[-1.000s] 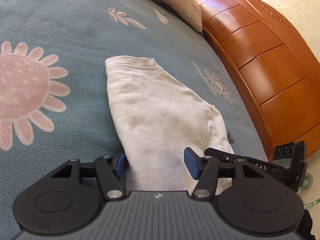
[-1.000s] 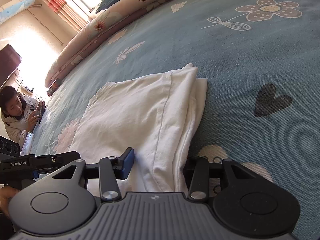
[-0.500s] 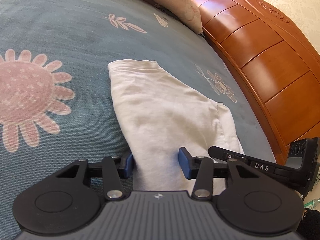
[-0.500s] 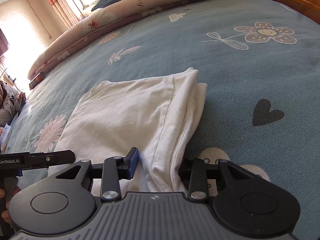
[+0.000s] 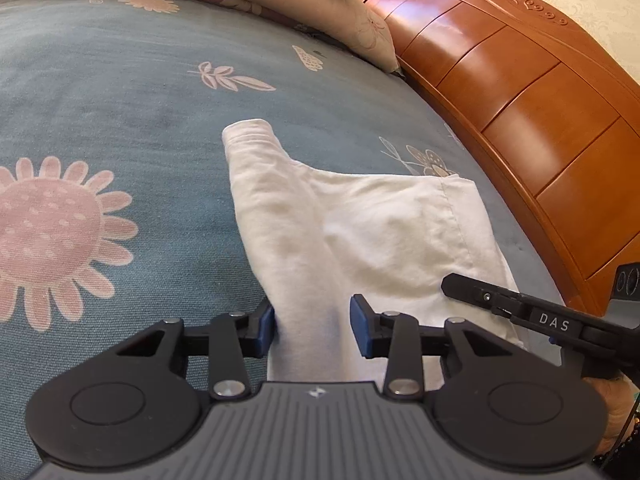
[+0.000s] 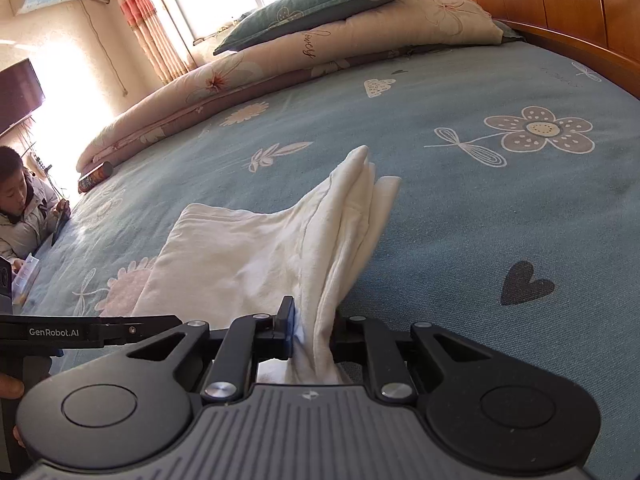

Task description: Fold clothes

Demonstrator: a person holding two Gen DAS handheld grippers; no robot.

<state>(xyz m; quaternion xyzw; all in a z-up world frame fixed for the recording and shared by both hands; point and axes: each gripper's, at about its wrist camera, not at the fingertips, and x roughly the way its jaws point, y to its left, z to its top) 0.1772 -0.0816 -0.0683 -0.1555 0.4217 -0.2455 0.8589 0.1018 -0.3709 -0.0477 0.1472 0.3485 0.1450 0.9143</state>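
Both tongs (image 5: 312, 330) (image 6: 312, 334) straddle the white garment's (image 5: 360, 232) near edge.

Bedroom: bed (image 6: 460, 240), pillows (image 6: 316, 4), headboard (image 5: 520, 92)

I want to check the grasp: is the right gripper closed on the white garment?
Yes, the right gripper pinches the bunched edge of the white garment.
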